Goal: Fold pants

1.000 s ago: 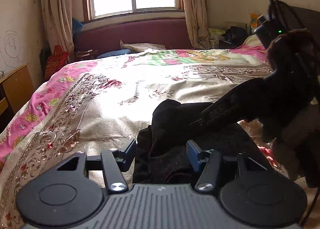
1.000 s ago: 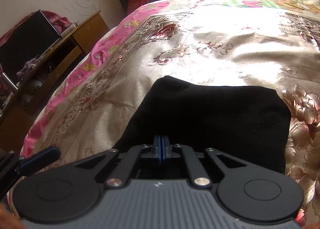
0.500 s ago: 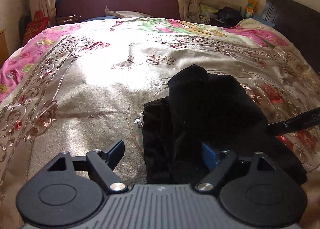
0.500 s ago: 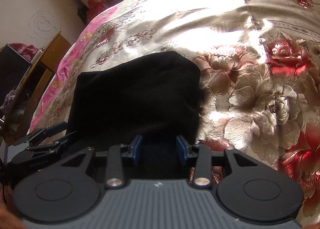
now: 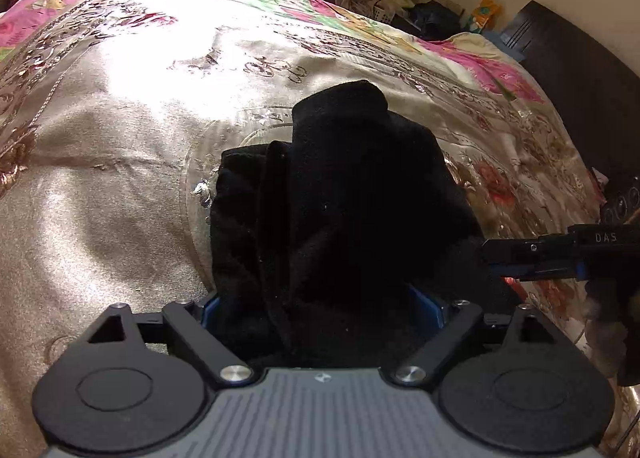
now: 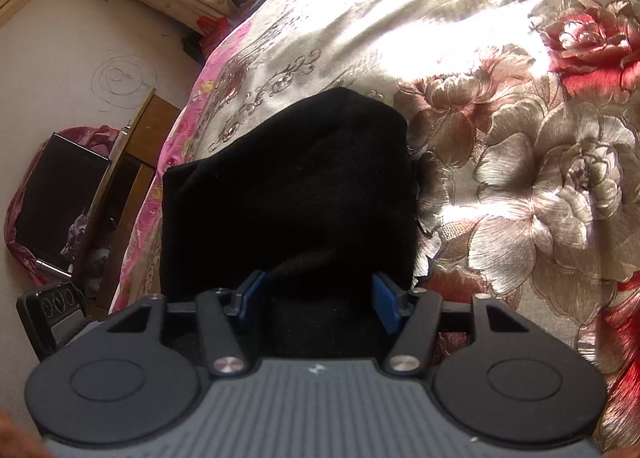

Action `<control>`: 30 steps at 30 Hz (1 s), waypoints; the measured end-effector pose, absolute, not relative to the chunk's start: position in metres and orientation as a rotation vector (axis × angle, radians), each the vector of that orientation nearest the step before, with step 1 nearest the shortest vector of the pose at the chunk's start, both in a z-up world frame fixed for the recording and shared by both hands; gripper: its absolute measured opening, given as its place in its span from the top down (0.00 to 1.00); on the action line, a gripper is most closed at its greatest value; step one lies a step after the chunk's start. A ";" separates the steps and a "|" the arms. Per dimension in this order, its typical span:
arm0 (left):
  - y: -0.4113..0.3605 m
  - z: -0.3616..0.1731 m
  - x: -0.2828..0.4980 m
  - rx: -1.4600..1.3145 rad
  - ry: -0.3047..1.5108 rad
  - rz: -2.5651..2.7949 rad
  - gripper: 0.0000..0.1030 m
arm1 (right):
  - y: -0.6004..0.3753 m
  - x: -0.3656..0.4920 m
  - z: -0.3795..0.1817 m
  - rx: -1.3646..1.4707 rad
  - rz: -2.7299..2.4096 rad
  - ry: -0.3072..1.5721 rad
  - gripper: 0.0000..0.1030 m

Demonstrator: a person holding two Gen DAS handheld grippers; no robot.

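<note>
The black pants (image 5: 344, 202) lie folded in a thick bundle on the floral bedspread (image 5: 120, 138). In the left wrist view my left gripper (image 5: 322, 308) is open, its blue pads wide apart with the near end of the bundle between them. My right gripper shows at the right edge of that view (image 5: 516, 258), beside the bundle. In the right wrist view the pants (image 6: 288, 186) fill the middle, and my right gripper (image 6: 318, 298) is open with its blue pads astride the near fold.
A dark headboard (image 5: 568, 70) stands at the bed's right side. Curtains and clutter (image 5: 420, 10) are at the far corner. A wooden cabinet (image 6: 132, 162) and a dark screen (image 6: 56, 194) stand beside the bed's left edge. The left gripper's body (image 6: 48, 314) shows at lower left.
My right gripper was shut on the pants and has opened wide. My left gripper has moved forward, so the bundle now sits between its pads. The bundle has settled on the bed.
</note>
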State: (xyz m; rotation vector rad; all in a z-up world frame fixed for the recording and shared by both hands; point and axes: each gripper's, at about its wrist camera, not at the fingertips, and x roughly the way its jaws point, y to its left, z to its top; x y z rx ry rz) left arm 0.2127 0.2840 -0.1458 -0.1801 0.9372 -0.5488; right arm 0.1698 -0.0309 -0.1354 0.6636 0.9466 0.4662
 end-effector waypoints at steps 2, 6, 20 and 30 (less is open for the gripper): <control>0.277 -0.149 0.218 -0.174 0.933 -0.534 0.00 | -0.032 0.175 -0.146 0.719 0.443 0.959 0.42; 0.268 -0.142 0.207 -0.126 0.893 -0.517 0.04 | -0.030 0.174 -0.137 0.655 0.431 0.959 0.43; 0.267 -0.139 0.203 -0.122 0.862 -0.497 0.08 | -0.022 0.167 -0.138 0.680 0.427 0.963 0.50; 0.258 -0.145 0.207 -0.086 0.838 -0.484 0.04 | -0.013 0.185 -0.149 0.683 0.460 1.009 0.45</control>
